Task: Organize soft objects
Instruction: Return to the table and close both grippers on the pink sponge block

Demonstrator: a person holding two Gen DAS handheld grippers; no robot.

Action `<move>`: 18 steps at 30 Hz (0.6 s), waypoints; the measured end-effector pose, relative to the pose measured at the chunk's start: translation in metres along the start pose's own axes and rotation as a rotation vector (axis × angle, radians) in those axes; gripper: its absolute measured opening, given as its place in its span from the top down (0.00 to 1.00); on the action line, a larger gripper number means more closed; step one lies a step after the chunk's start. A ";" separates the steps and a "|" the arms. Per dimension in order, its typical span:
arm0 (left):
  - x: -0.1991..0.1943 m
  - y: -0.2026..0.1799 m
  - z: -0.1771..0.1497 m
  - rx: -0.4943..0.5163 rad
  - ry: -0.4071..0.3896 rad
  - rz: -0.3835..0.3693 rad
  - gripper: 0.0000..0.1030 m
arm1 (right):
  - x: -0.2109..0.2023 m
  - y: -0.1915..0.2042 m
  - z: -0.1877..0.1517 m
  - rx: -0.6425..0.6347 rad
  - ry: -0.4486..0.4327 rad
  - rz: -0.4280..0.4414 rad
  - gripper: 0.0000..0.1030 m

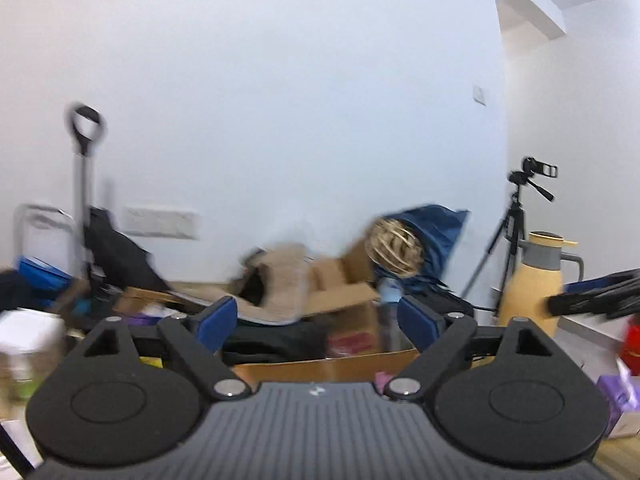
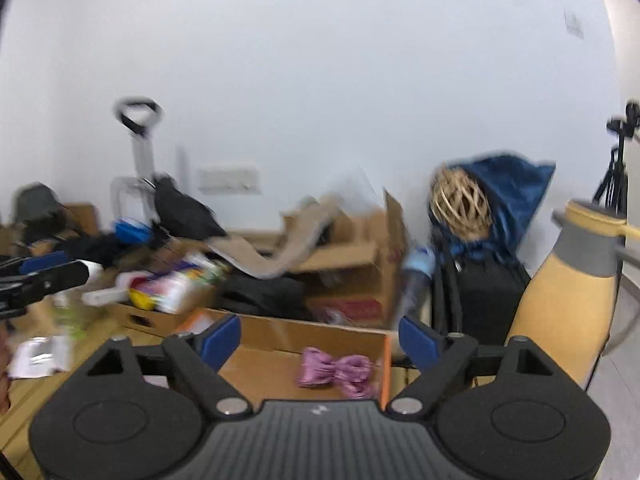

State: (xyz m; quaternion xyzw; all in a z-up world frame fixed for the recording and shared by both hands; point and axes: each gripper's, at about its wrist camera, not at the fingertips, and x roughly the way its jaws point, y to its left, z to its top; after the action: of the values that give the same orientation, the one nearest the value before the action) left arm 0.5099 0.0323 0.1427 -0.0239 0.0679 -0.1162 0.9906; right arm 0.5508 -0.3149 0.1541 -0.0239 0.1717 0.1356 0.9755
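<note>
A crumpled purple soft item [image 2: 336,372] lies inside an open cardboard box [image 2: 312,336] just ahead of my right gripper [image 2: 320,340], which is open and empty above the box. My left gripper [image 1: 318,320] is open and empty, raised over the near edge of a cardboard box [image 1: 328,364]; a bit of purple [image 1: 382,380] shows by its right finger. A beige fuzzy cloth [image 1: 280,284] drapes over boxes behind. The left gripper also shows at the left edge of the right wrist view [image 2: 44,280].
A yellow thermos jug [image 1: 536,284] stands at the right, close to the right gripper [image 2: 576,288]. A wicker ball on a blue bag [image 2: 464,200], a tripod with camera [image 1: 516,232], a trolley handle [image 1: 84,128], black bags and cluttered boxes line the white wall.
</note>
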 end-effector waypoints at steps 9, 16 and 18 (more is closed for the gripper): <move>-0.184 0.008 -0.109 -0.043 -0.003 0.241 0.10 | -0.153 0.062 -0.131 -0.071 -0.093 0.088 0.10; -0.300 -0.015 -0.171 -0.101 -0.005 0.230 0.04 | -0.217 0.122 -0.237 -0.067 -0.144 -0.017 0.05; -0.312 -0.021 -0.180 -0.096 0.003 0.229 0.03 | -0.227 0.134 -0.258 -0.054 -0.150 -0.037 0.01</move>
State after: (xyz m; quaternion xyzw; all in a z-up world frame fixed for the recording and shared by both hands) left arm 0.1787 0.0790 0.0057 -0.0634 0.0772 0.0008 0.9950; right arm 0.2241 -0.2681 -0.0109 -0.0434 0.0939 0.1234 0.9870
